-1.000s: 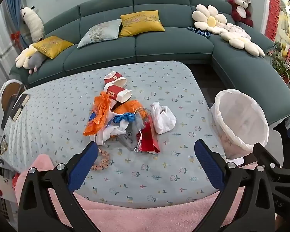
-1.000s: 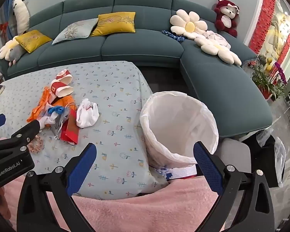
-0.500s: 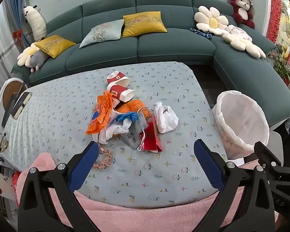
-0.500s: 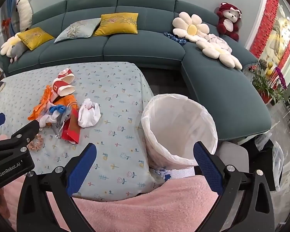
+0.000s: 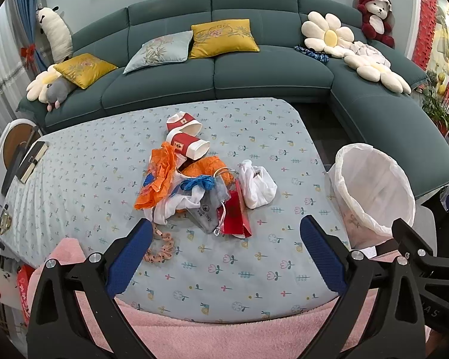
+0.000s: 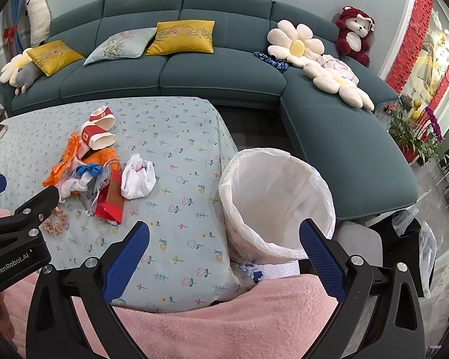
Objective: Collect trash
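Note:
A pile of trash lies mid-table: two red-and-white paper cups [image 5: 186, 145] [image 6: 98, 136], orange plastic [image 5: 160, 176], a white knotted bag [image 5: 257, 183] [image 6: 138, 176], a red paper bag [image 5: 235, 214] [image 6: 110, 199], a grey pouch [image 5: 208, 209] and a beaded scrunchie [image 5: 161, 246]. A bin lined with a white bag [image 5: 374, 191] [image 6: 275, 200] stands at the table's right edge. My left gripper [image 5: 224, 254] is open and empty, near the table's front edge, short of the pile. My right gripper [image 6: 224, 257] is open and empty, in front of the bin.
The table has a pale blue floral cloth [image 5: 89, 179]. A pink towel [image 5: 224, 338] lies along its near edge. A teal sofa [image 5: 224, 71] with cushions and plush toys wraps behind and to the right. A book [image 5: 33, 161] lies at the table's left.
Both grippers have drawn back and up a little; the table and bin sit slightly lower and farther in view. Both stay open and empty.

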`<state>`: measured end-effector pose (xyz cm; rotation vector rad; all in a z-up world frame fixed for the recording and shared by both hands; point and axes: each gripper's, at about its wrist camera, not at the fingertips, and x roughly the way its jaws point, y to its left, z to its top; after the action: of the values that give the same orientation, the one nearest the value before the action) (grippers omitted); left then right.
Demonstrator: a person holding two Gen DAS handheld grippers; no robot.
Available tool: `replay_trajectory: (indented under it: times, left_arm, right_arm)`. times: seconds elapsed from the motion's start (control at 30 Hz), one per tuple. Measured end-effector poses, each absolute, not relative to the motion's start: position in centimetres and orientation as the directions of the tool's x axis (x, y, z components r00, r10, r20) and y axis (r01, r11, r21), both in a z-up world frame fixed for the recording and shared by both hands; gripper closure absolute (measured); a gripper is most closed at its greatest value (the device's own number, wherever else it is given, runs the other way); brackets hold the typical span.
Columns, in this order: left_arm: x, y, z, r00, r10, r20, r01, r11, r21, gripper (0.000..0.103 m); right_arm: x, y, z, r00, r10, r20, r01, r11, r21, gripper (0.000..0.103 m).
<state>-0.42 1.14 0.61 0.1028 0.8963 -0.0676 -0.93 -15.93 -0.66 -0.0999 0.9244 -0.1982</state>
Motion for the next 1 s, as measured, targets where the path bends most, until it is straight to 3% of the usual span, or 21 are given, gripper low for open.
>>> replay_trajectory:
  times: [1.0]
  left_arm:
    - [-2.1, 1.0, 1.6, 0.638, -0.029, -0.769, 0.083, 0.996, 0.031, 0.009]
  right_arm:
    - [-2.5, -15.9, 0.3, 0.603, -0.231, -0.764, 0.134, 0.973, -0.189, 0.007]
